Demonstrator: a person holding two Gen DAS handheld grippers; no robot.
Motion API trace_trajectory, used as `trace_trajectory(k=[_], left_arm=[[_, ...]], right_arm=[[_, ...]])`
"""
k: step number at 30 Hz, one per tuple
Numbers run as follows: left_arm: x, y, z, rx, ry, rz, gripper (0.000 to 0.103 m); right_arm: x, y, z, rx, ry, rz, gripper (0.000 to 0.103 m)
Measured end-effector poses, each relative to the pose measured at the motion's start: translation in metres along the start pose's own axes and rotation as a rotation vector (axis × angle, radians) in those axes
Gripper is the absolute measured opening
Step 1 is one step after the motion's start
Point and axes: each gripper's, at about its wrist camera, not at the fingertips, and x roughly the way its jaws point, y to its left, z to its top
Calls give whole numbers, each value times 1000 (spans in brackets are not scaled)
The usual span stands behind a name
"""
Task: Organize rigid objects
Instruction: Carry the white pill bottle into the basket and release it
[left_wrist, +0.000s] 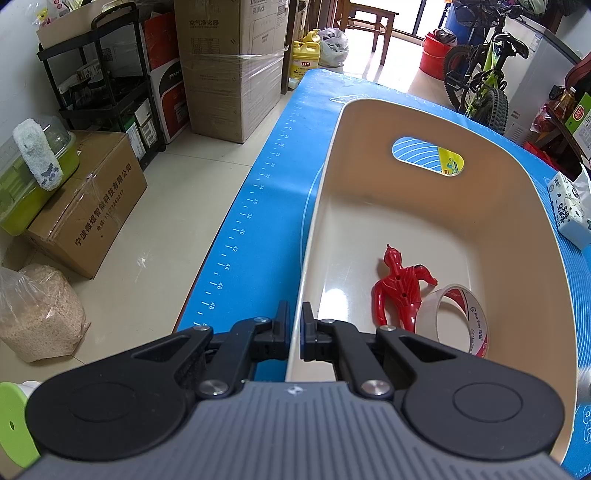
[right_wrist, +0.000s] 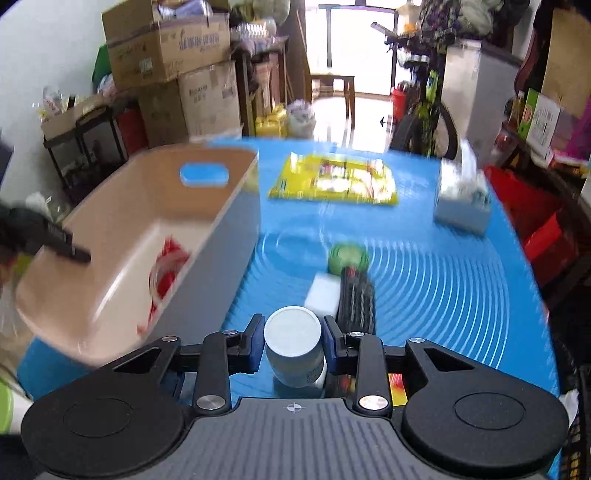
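A beige plastic bin (left_wrist: 517, 229) stands on the blue mat (left_wrist: 258, 206). Inside it lie a red toy figure (left_wrist: 399, 288) and a roll of clear tape (left_wrist: 458, 317). My left gripper (left_wrist: 295, 325) is shut on the bin's near left rim. In the right wrist view the bin (right_wrist: 122, 229) is at the left, with the left gripper's finger on its rim. My right gripper (right_wrist: 293, 343) is shut on a white-lidded bottle (right_wrist: 293, 347) above the mat. A black remote (right_wrist: 356, 299), a white block (right_wrist: 325, 295) and a green roll (right_wrist: 347, 254) lie ahead.
A yellow packet (right_wrist: 332, 181) and a tissue pack (right_wrist: 461, 195) lie on the far mat; the tissue pack also shows in the left wrist view (left_wrist: 569, 206). Cardboard boxes (left_wrist: 88, 199), a black shelf (left_wrist: 99, 81) and a bicycle (left_wrist: 480, 74) stand around the table.
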Motion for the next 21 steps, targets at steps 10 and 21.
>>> trace_trajectory(k=[10, 21], left_arm=[[0, 0, 0, 0, 0, 1, 6], [0, 0, -1, 0, 0, 1, 6]], right_arm=[[-8, 12, 68, -26, -145, 25, 41], [27, 72, 99, -72, -166, 146, 41]])
